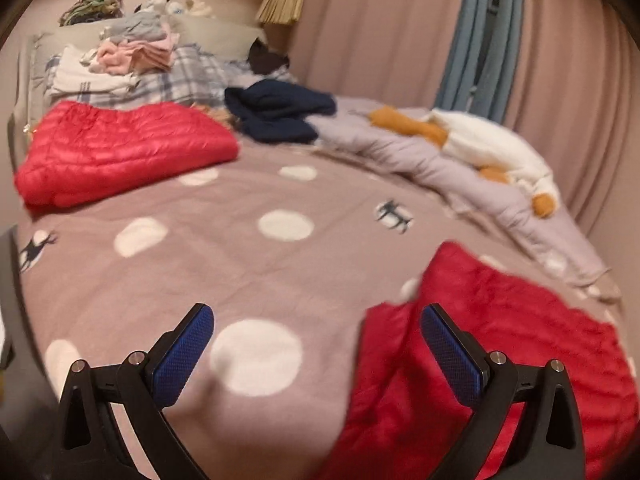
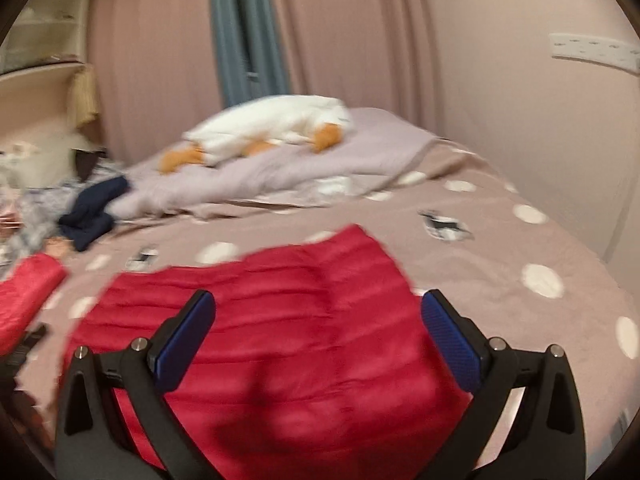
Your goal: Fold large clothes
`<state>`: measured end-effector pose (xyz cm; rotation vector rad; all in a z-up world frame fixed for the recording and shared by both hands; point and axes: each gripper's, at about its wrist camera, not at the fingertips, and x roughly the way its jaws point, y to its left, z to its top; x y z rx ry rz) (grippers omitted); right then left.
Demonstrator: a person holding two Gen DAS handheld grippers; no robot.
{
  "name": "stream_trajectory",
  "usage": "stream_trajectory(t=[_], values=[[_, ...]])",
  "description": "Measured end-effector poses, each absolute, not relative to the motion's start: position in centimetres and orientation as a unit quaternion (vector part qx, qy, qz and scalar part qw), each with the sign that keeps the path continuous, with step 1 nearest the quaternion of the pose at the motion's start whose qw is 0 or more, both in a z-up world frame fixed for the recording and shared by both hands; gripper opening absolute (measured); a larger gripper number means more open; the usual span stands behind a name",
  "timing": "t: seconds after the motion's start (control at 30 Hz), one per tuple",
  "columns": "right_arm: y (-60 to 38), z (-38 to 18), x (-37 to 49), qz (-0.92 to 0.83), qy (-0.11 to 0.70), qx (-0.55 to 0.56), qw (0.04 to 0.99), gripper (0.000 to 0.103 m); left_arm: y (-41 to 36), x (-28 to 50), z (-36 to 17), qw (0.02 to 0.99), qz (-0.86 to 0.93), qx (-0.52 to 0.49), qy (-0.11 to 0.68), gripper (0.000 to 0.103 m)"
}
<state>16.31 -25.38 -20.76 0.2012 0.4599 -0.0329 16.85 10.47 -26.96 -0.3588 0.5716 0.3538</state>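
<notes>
Red quilted jacket [image 2: 288, 344] lay spread flat and rumpled on the dotted bedspread [image 2: 500, 248], second red quilted garment [image 1: 124, 152] lay folded near the pillows

Left wrist view looks forward and down from close above the dotted bedspread [image 1: 280, 264], facing the curtain [image 1: 380, 28]. Right wrist view sits close over the red quilted garment [image 2: 288, 340]. Shared: garment, bedspread, white plush goose [image 2: 272, 124], curtain.

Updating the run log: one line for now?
left claw open | right claw open | near red jacket flat on bed, unheld
</notes>
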Motion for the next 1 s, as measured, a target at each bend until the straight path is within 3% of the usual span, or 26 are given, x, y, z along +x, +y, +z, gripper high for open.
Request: stream_trajectory(t=[0.23,0.53,0.63,0.73,0.9,1.0], values=[[-20.9,-23.6,19.4,0.027,0.291,0.063,0.954,0.103,10.1,15.4,-28.7,0.916,0.141,-0.202,0.318,0.102],[-19.7,-29.2,23.6,-0.006,0.379,0.034,0.925,0.103,7.3,16.5,-32.4,0.853,-0.041,-0.333,0.399,0.102],[-18.8,-30.3,24.2,-0.01,0.39,0.001,0.921,0.103,6.2,17.0,-32.1,0.857,-0.063,-0.327,0.393,0.102],[-18.8,-30.9,24.6,-0.01,0.394,-0.001,0.919,0.103,6.8,18.1,-33.1,0.823,-0.129,-0.401,0.38,0.102],[-18.4,-31.1,25.1,-0.02,0.394,-0.018,0.919,0.103,4.0,19.9,-32.9,0.838,-0.179,-0.332,0.395,0.102],[-18.7,-30.9,25.0,-0.017,0.389,-0.009,0.921,0.103,3.8,20.6,-33.0,0.826,-0.201,-0.368,0.377,0.102]])
